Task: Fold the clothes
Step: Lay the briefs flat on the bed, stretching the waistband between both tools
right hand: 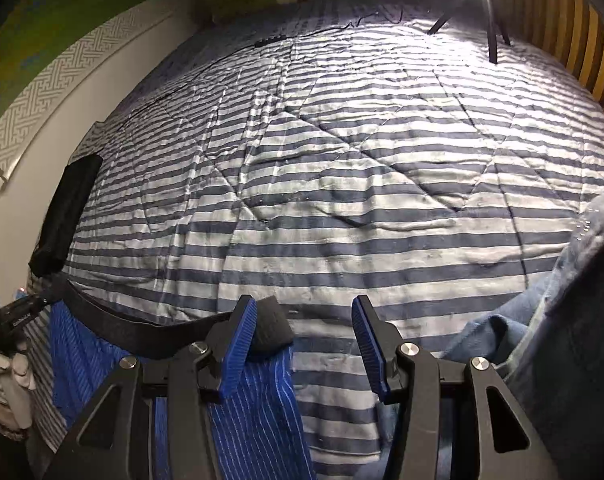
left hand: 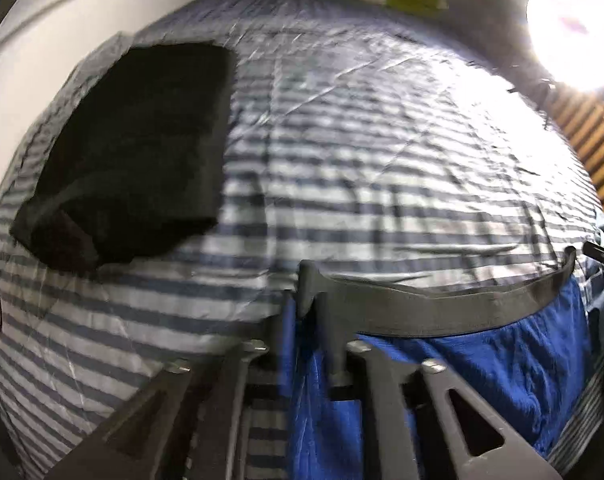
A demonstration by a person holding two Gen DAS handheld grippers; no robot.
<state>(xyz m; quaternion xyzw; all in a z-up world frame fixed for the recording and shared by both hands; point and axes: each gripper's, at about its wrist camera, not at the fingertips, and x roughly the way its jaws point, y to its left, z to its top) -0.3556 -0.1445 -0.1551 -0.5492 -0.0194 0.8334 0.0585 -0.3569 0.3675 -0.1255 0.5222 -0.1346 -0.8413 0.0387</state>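
Observation:
Blue shorts (left hand: 481, 380) with a dark grey waistband (left hand: 441, 312) hang over the near edge of the striped quilt. My left gripper (left hand: 305, 302) is shut on one end of the waistband, which sticks up between its fingers. In the right wrist view the same shorts (right hand: 262, 420) hang below my right gripper (right hand: 303, 305), which is open. The waistband's other end (right hand: 270, 330) rests against the inner face of its left blue pad (right hand: 240, 346). The band runs taut to the left gripper (right hand: 22, 308), held by a gloved hand (right hand: 6, 372).
A folded black garment (left hand: 134, 152) lies at the quilt's left edge by the white wall (left hand: 42, 60), also seen as the black garment (right hand: 66, 216). A pile of blue denim (right hand: 561, 320) sits at the right. A lamp on a tripod (right hand: 489, 28) and a cable (right hand: 270, 40) are at the far side.

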